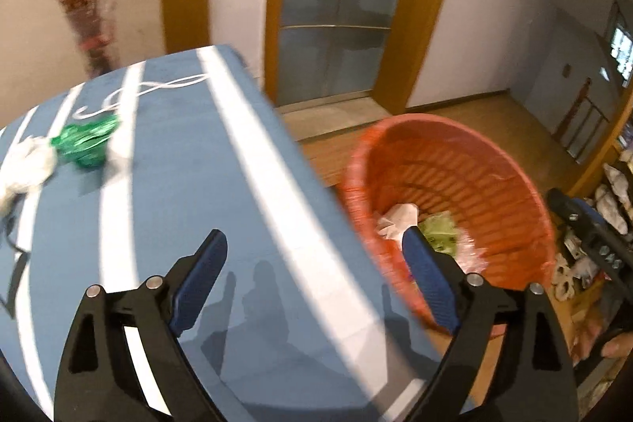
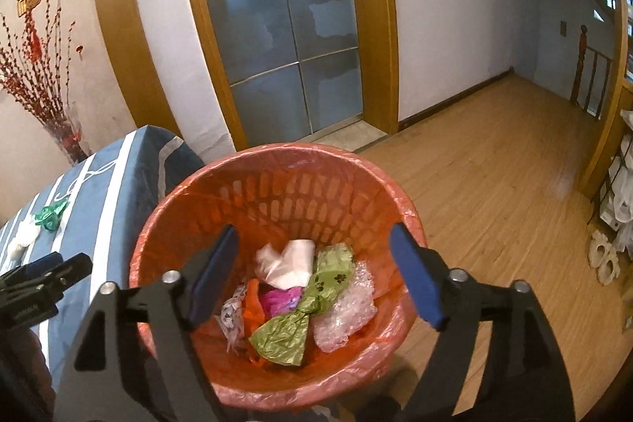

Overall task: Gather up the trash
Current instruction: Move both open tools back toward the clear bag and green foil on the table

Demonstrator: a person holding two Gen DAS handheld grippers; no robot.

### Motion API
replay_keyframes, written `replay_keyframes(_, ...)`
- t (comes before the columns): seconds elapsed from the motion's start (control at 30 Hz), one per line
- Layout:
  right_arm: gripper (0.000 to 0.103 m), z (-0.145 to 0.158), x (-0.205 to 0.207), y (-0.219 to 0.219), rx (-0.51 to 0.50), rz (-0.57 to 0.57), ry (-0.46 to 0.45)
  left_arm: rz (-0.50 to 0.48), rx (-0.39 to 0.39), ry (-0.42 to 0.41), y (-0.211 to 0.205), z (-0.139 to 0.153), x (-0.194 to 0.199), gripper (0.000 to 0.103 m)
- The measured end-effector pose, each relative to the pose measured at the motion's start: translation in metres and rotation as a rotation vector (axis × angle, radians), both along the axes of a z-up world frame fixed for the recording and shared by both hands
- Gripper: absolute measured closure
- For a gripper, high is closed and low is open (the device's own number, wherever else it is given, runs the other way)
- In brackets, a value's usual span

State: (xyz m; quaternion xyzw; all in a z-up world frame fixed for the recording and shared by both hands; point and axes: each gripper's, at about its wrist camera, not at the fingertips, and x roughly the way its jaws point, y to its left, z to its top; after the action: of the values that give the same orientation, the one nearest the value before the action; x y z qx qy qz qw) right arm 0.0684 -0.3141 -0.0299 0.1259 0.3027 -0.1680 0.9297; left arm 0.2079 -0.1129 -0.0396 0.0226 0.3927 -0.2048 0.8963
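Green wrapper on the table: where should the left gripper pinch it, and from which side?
Pinch the crumpled green wrapper across its raised, bunched middle, coming down from above with the open left gripper. It lies flat on the striped tablecloth, and the white tissue touches its left edge, so straddle its nearer and farther sides to avoid snagging the tissue.

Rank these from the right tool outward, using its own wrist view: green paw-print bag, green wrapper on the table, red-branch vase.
1. Green paw-print bag, in the basket under the right tool.
2. Green wrapper, left on the striped table.
3. Red-branch vase, far left beyond the table.
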Motion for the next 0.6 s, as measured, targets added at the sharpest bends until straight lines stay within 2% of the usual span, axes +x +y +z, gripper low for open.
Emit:
replay_keyframes(0.3, 0.007, 0.007, -0.002, 0.031, 0.027, 0.064, -0.027, 0.201, 0.062, -0.03, 0.088, 0.001, 0.007, 0.008)
replay_keyframes(0.4, 0.006, 0.008, 0.002, 0.045, 0.035, 0.078, -0.033, 0.264, 0.079, -0.036, 0.118, 0.003, 0.011, 0.008)
replay_keyframes(0.6, 0.005, 0.01, 0.011, 0.076, 0.0, 0.155, -0.014, 0.454, 0.104, -0.081, 0.189, 0.005, 0.027, 0.007)
